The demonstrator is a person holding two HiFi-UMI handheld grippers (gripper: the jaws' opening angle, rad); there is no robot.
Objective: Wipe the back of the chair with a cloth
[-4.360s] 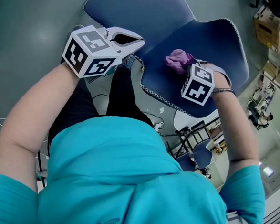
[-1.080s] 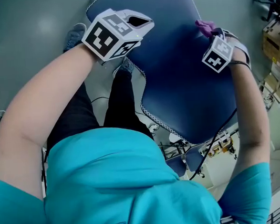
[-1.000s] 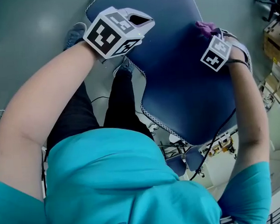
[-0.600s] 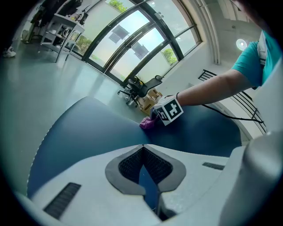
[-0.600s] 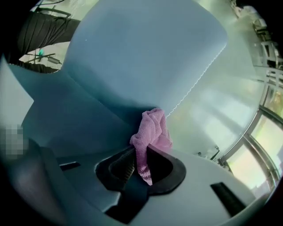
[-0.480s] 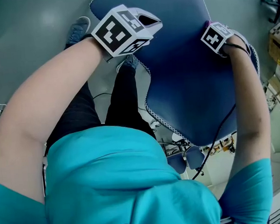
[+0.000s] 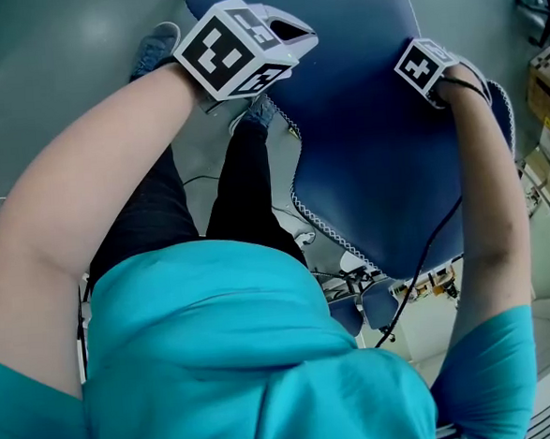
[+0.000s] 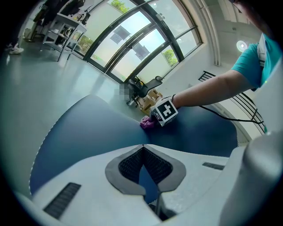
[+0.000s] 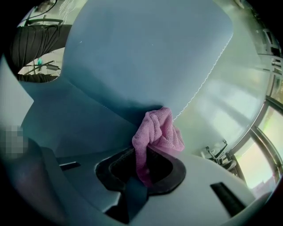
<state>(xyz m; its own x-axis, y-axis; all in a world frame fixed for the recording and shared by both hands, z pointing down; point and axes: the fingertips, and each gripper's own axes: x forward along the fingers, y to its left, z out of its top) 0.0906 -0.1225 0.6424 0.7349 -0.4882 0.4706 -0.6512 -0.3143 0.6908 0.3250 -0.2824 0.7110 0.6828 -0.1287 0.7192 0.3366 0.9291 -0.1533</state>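
The right gripper [image 9: 148, 155] holds a pink cloth [image 9: 158, 129]. Its jaws are only a little apart and pinch the lower end of the cloth. The rest of the cloth sticks out past the tips in a bunch. The bunch rests against the blue chair [image 9: 141, 53], right by the chair's stitched edge. In the head view this gripper sits at the chair's right side, and the cloth is hidden under it there.

The left gripper [image 8: 142, 146] has its jaws closed, tips together, with nothing between them. It sits at the chair's left edge, well apart from the cloth. No view shows if it touches the chair. Grey floor [image 7: 49, 79] lies around the chair.
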